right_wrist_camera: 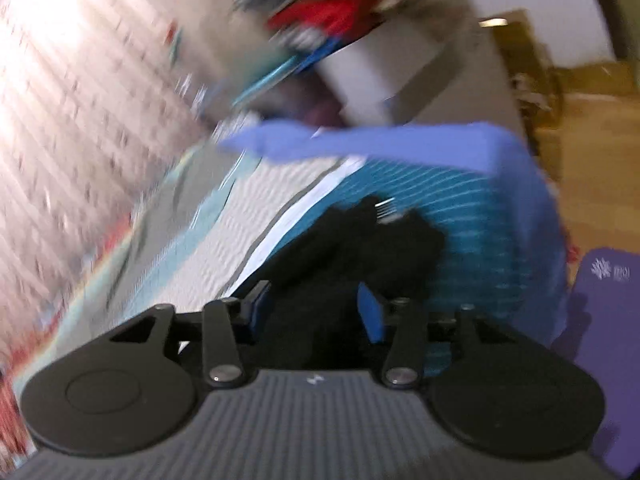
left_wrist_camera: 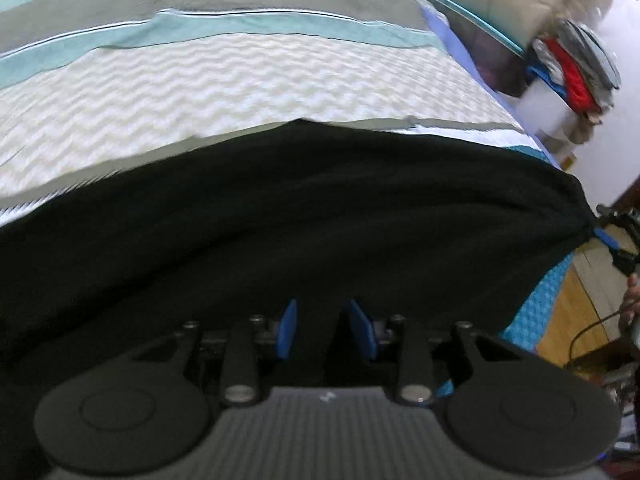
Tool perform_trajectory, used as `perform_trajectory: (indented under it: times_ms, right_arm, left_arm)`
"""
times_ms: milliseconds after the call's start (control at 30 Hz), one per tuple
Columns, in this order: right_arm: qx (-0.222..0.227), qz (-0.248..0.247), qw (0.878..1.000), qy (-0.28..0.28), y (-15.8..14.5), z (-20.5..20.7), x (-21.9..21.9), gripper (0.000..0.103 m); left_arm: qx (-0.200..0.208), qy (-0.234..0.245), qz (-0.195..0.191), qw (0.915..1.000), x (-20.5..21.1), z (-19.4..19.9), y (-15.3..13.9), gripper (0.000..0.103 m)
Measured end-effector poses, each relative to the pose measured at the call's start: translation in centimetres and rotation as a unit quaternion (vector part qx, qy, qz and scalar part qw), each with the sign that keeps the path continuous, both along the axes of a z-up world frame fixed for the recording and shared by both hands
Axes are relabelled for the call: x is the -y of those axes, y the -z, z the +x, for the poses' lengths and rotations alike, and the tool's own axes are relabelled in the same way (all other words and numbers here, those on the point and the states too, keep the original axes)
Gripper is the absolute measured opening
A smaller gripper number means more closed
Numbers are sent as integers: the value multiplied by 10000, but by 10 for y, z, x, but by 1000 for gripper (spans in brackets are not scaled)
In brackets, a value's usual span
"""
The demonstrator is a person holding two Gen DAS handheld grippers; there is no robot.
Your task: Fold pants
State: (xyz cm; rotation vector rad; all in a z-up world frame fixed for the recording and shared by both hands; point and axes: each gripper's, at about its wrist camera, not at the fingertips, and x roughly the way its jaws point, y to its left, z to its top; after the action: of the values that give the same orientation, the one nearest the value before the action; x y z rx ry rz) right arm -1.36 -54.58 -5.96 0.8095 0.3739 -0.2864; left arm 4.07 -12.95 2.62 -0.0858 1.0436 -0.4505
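Note:
Black pants [left_wrist_camera: 320,208] hang stretched across the lower half of the left wrist view, over the striped bedspread [left_wrist_camera: 240,80]. My left gripper [left_wrist_camera: 325,328] has its blue pads [left_wrist_camera: 288,330] close together with black cloth bunched between them. At the right edge the right gripper [left_wrist_camera: 608,240] pinches the far corner of the pants. In the right wrist view, which is blurred, a bunch of the black pants [right_wrist_camera: 360,240] runs forward from between the fingers of the right gripper [right_wrist_camera: 316,310], above the bed's teal corner [right_wrist_camera: 480,216].
A heap of folded clothes [left_wrist_camera: 576,68] sits on a white bin beyond the bed's far corner. Wooden floor [left_wrist_camera: 568,320] lies to the right of the bed, with a cable on it. A purple mat [right_wrist_camera: 608,320] and cardboard boxes [right_wrist_camera: 520,40] stand nearby. A hand [left_wrist_camera: 632,296] shows at the right edge.

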Motion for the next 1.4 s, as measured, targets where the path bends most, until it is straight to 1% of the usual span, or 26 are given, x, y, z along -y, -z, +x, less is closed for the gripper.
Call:
perform_trajectory:
  times_ms: [100,200,233,267,300,367,400,467,500,533,633,667,700,733,767,800,900,1000,1033,1067,1100,1200,1233,1267,1333,1400]
  right_arm:
    - [15,185,9996,216,18,-7,13,54]
    - [-1,536,9982,256,37,2,26,54]
    - [-3,611,9979,228,42,9,28,51]
    - [-29,641,9978,175,42,9,40,24]
    - [26,609,9981,118,39,14,41,22]
    - [413,318,9986,-19,18,11,39,21]
    - [775,184,9966,-196,8,10,37,21]
    - [1433,181,9876,-622,-1,9,38,22]
    - [1536,186,9852,-739,0,13,41,23]
    - [1455,184,9865,-726,4,17,46,25]
    - [501,342,9980,-178,30,32,67,28]
    - [474,435,9979,-102,35,32,70,32]
    - [598,560,9966,-58,38,28,74,36]
    - [709,650,9954,5,40,25,77,50]
    - [787,730,9942,79,41,22,79,70]
    - [859,830,9928,130,42,24,81,75]
    - [927,1005,9906,90,47,28,81,75]
    - [841,716,9938,83,43,32,68,75]
    - [739,529,9958,126,40,31,59,74]
    - [653,258,9975,64,32,38,51,70]
    - [598,45,9982,-94,32,43,45,70]
    - [49,-512,9984,-244,26,65,26,68]
    - [-3,-562,9982,-223,25,68,24,55]
    - [-41,-520,9985,-163,23,70,26,28]
    - [-51,-226,9997,-119,20,68,35,20]
    - [150,-414,9989,-158,7,58,28,19]
  left_arm:
    - [100,290,81,9995,36,12,-3,31]
    - [209,538,211,9981,71,27,-3,31]
    - [228,618,254,9975,82,30,-2,31]
    - [275,664,346,9968,92,31,-2,31]
    - [336,692,457,9960,100,29,-3,31]
    - [460,693,731,9939,114,28,2,31]
    - [486,667,850,9930,116,25,5,31]
    - [510,627,1012,9916,120,23,12,31]
    - [556,617,1068,9908,121,21,13,32]
    - [595,619,1123,9900,124,20,13,34]
    - [665,649,1250,9878,131,19,13,34]
    - [664,642,1251,9878,130,19,13,34]
    - [651,623,1240,9882,134,22,14,35]
    - [632,601,1217,9887,133,23,14,36]
    - [607,578,1187,9894,133,23,14,37]
    - [595,569,1172,9897,133,25,14,39]
    - [597,555,1175,9897,133,24,15,39]
    - [579,536,1127,9905,133,25,14,39]
    - [569,524,1094,9910,131,24,13,39]
    - [557,510,1061,9915,130,24,12,39]
    - [538,494,1034,9920,129,24,12,39]
    - [485,430,955,9933,123,23,10,39]
    - [476,391,919,9939,119,22,8,39]
    - [470,346,879,9944,116,22,7,39]
    - [474,221,760,9957,106,21,2,39]
    - [506,102,647,9966,96,20,-3,39]
